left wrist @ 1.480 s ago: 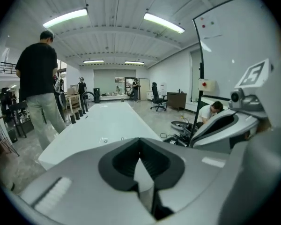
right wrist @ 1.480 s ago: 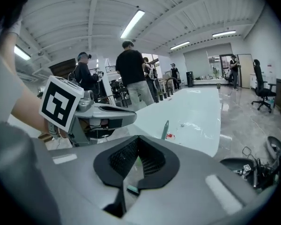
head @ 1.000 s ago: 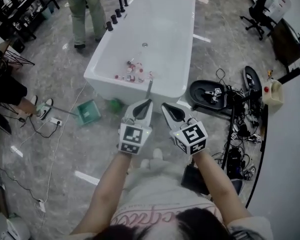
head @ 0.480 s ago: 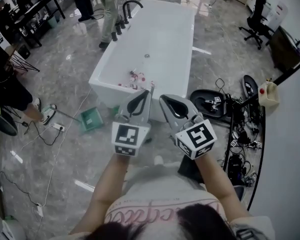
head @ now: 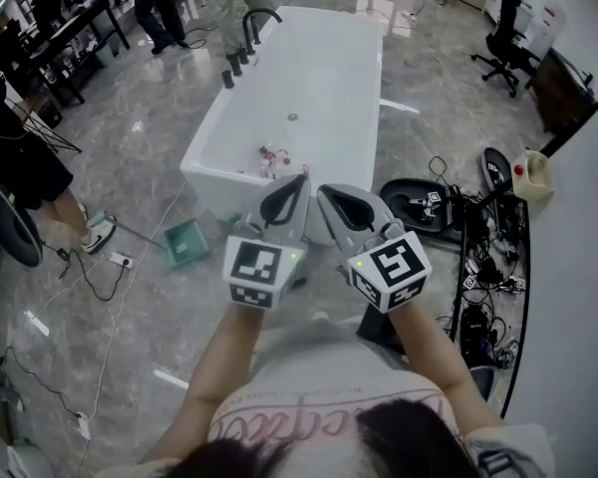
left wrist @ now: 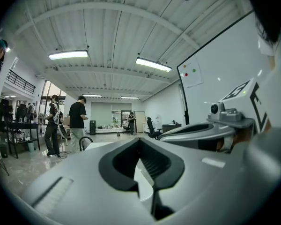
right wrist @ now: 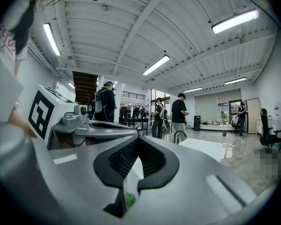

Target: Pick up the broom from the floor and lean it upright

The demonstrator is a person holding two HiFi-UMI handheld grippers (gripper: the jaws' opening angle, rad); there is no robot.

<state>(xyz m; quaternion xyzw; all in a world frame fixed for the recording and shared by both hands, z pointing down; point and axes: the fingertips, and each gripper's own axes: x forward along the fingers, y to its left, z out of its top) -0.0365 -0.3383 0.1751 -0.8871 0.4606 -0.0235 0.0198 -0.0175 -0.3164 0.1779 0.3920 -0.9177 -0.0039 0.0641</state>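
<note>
What looks like the broom, a green head with a thin handle running left, lies on the grey floor left of the white bathtub. Both grippers are held up side by side, pointing level at the tub and well above the broom. My left gripper is shut with nothing in it. My right gripper also has its jaws together and holds nothing. Each gripper view shows the other gripper beside it and the room beyond, not the broom.
Small items lie in the tub, with black taps at its far left rim. Black gear and tangled cables cover the floor at right. A power strip and cord lie at left. People stand nearby.
Both grippers have risen toward the camera and look larger. They stay side by side with jaws together. The person by the tub's taps has walked farther away.
</note>
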